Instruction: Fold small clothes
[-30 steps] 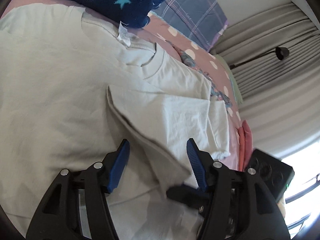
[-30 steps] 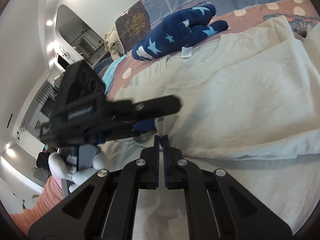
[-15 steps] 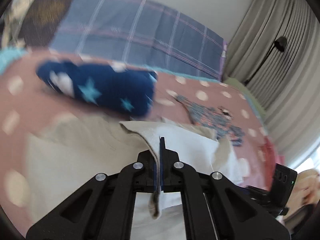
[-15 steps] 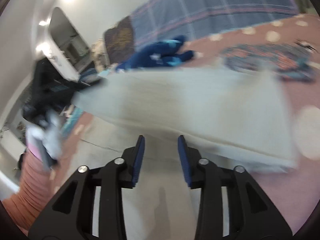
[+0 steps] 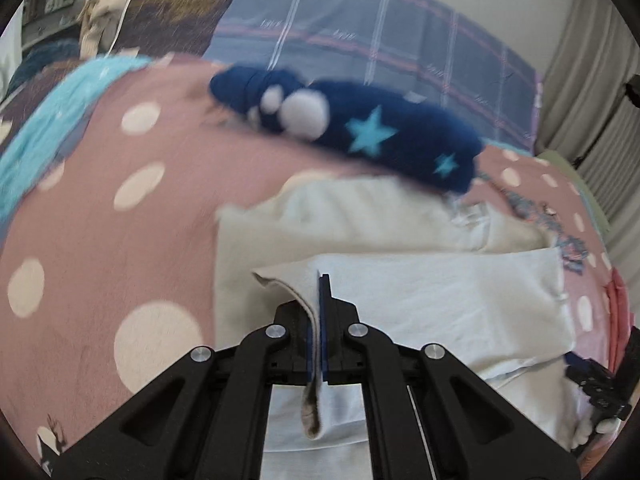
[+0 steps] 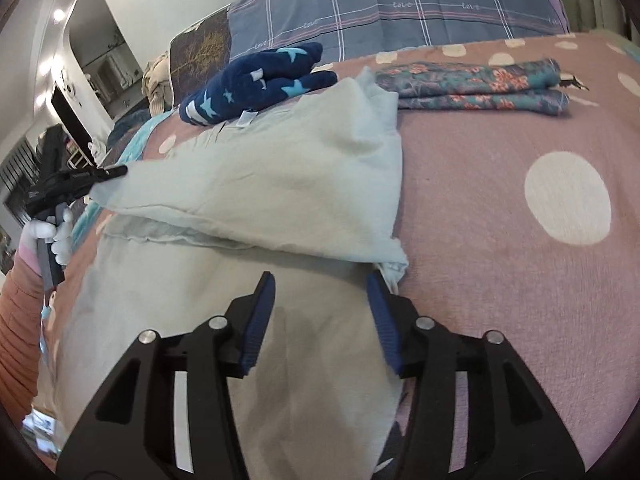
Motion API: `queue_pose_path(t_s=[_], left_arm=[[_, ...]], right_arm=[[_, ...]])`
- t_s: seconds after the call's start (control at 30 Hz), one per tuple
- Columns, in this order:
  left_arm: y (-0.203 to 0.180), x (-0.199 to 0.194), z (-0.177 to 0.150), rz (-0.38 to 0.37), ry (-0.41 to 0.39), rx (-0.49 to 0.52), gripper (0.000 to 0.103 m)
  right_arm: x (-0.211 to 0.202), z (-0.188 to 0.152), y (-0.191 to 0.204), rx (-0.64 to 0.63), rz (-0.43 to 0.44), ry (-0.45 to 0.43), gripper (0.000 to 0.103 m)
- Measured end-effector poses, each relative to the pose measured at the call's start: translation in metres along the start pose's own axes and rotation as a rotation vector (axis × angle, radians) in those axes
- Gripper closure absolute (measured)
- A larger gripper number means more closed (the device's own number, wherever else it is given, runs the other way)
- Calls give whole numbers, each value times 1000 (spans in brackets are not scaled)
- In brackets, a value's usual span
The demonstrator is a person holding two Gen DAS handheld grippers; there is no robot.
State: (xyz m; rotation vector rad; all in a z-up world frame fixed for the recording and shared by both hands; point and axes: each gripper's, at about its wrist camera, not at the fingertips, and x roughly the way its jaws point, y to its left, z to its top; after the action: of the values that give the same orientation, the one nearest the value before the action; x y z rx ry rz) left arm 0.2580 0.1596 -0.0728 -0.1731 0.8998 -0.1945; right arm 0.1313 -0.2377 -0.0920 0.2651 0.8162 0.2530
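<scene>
Left gripper (image 5: pixel 320 292) pinching shirt (image 5: pixel 440 304), star plush (image 5: pixel 400 136) beyond

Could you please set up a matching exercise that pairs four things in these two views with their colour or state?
Things:
1. left gripper
2. right gripper
3. plush toy
4. floral cloth

States:
a. navy with light blue stars
b. jaws opening, nothing pinched
c. folded flat on the bedspread
d. shut on the shirt edge

Pairs: 1-d, 2-b, 3-a, 4-c
</scene>
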Motion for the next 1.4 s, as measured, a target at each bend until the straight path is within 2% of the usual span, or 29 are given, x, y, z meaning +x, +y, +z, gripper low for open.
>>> queue_pose_path(t_s=[0.07, 0.13, 0.2, 0.3, 0.33, 0.37, 0.4, 0.43, 0.47, 0.5, 0.57, 0.6, 0.63, 0.7, 0.77, 0.87, 0.97, 1.0, 1.03, 1.07, 1.1, 1.17, 1.23, 1.27, 1.33, 1.4], left_arm=[[6, 7, -7, 30, 8, 1, 98], [13, 12, -12, 70, 15, 6, 90], [18, 11, -14, 136, 3, -7, 86], [10, -6, -11, 269, -72, 36, 86], [2, -15, -9, 271, -110, 60, 86], [-4, -19, -7, 247, -128, 71, 85], [-15, -23, -4, 183, -138, 80, 83], [-24, -21, -3, 118, -129, 87, 78], [-32, -17, -3, 67, -114, 94, 74], [-45, -5, -5, -12, -78, 110, 68], [-61, 19, -13, -62, -17, 134, 67], [-66, 36, -19, -64, 22, 140, 67], [-70, 54, -29, -31, 35, 150, 65], [-77, 47, -31, -3, -8, 188, 65], [-73, 47, -32, -15, -4, 179, 65], [-68, 47, -31, -42, -4, 156, 65], [-72, 47, -31, -36, -6, 162, 65], [-72, 46, -31, -38, -7, 161, 65], [-73, 47, -33, -42, -7, 157, 65], [-73, 49, -32, -48, -7, 152, 65], [-72, 50, -31, -53, -7, 147, 65], [-72, 50, -31, -56, -7, 144, 65], [-74, 50, -32, -48, -7, 151, 65], [-74, 50, -32, -44, -7, 154, 65], [-75, 50, -32, -43, -7, 156, 65], [-73, 50, -31, -48, -7, 151, 65]], right_arm=[[-1, -1, -1, 7, 6, 0, 53], [-3, -1, -2, -1, 12, 5, 53], [-6, 0, -1, -1, 15, 11, 53], [-17, 8, -1, 21, 35, -4, 53], [-27, 17, -5, 44, 39, -37, 54], [-32, 25, -8, 60, 32, -58, 55], [-37, 37, -12, 78, 17, -77, 58], [-39, 53, -16, 96, -13, -86, 65], [-38, 64, -18, 108, -37, -89, 72], [-35, 79, -20, 122, -56, -87, 74], [-16, 113, -29, 164, -34, -45, 75], [-7, 124, -33, 193, -32, -28, 75], [4, 135, -39, 230, -42, -10, 75], [28, 151, -50, 281, -65, 36, 75], [53, 159, -57, 328, -99, 78, 71], [79, 161, -62, 414, -80, 132, 71], [103, 159, -56, 419, -116, 206, 63], [107, 159, -53, 406, -136, 214, 64], [107, 160, -48, 387, -149, 203, 94], [99, 163, -39, 345, -180, 172, 98], [88, 166, -32, 306, -221, 126, 99], [59, 173, -18, 187, -356, 9, 100], [40, 176, -20, 134, -462, -51, 103], [35, 175, -30, 129, -554, -64, 103], [34, 172, -49, 163, -564, -50, 103], [33, 165, -73, 236, -505, -40, 103]])
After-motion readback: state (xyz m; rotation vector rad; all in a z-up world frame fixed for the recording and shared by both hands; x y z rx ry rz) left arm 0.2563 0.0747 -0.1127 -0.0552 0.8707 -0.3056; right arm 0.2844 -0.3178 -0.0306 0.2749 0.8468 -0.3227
